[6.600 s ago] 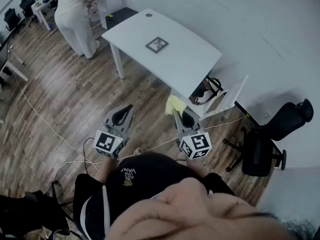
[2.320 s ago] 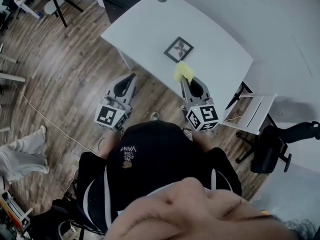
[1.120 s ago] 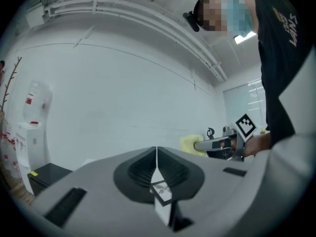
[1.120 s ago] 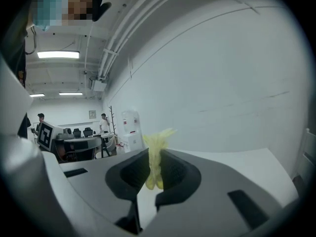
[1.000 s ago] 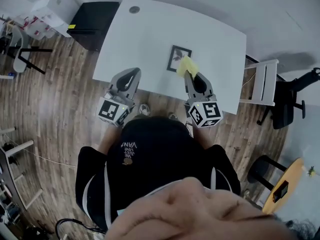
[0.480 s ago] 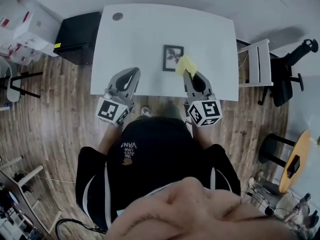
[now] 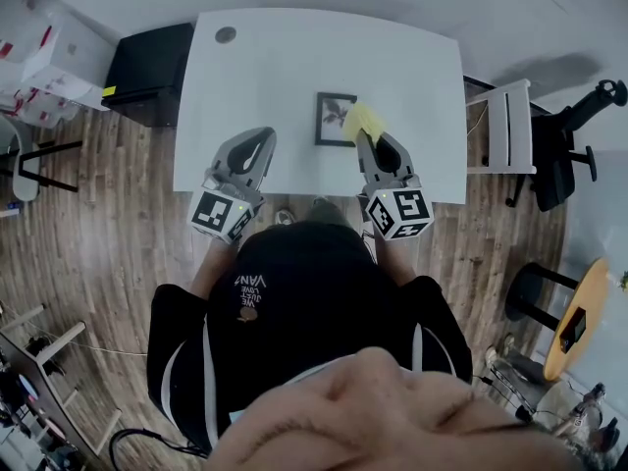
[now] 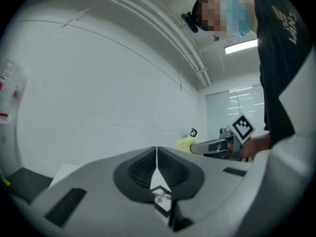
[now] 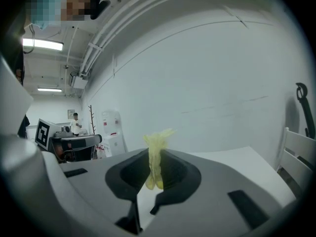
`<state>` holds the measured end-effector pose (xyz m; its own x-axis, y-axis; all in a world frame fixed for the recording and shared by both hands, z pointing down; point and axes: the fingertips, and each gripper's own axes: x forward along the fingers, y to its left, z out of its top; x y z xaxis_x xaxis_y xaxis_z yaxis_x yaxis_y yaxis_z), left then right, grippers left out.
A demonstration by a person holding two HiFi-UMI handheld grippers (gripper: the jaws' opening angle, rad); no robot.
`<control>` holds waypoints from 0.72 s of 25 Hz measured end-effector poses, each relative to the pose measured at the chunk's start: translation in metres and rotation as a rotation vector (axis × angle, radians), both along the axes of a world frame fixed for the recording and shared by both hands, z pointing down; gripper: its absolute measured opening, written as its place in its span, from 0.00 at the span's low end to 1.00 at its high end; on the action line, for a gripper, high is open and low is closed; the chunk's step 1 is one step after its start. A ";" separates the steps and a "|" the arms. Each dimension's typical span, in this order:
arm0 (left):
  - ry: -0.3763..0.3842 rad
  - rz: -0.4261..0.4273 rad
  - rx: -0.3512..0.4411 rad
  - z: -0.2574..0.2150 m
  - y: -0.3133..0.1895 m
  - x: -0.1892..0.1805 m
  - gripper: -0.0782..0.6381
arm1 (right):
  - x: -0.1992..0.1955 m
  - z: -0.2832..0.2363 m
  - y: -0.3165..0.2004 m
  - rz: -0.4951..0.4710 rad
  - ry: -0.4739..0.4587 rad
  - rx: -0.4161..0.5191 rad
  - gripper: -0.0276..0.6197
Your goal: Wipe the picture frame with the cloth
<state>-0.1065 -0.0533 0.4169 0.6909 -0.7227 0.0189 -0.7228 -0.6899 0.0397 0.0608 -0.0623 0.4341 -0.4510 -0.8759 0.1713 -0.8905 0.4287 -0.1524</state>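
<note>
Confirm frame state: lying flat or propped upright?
Lying flat. The head view looks down on the picture frame's face, on the white table. The yellow cloth in the right gripper overlaps its right edge.

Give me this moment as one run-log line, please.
left gripper: shut, empty | right gripper: shut on cloth | picture frame: flat on table | cloth: at frame's right edge, contact unclear
</note>
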 end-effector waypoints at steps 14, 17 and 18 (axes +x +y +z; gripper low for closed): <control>-0.006 -0.026 0.030 -0.012 -0.045 0.019 0.13 | 0.009 -0.011 -0.055 -0.056 -0.005 0.031 0.11; -0.006 -0.047 0.027 -0.016 -0.053 0.019 0.13 | 0.008 -0.014 -0.067 -0.071 -0.005 0.036 0.11; -0.006 -0.052 0.029 -0.017 -0.056 0.019 0.13 | 0.008 -0.015 -0.071 -0.076 -0.005 0.036 0.11</control>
<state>-0.0871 -0.1093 0.4001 0.6524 -0.7578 0.0018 -0.7578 -0.6523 0.0158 0.0686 -0.1330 0.4195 -0.5174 -0.8446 0.1378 -0.8544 0.5006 -0.1395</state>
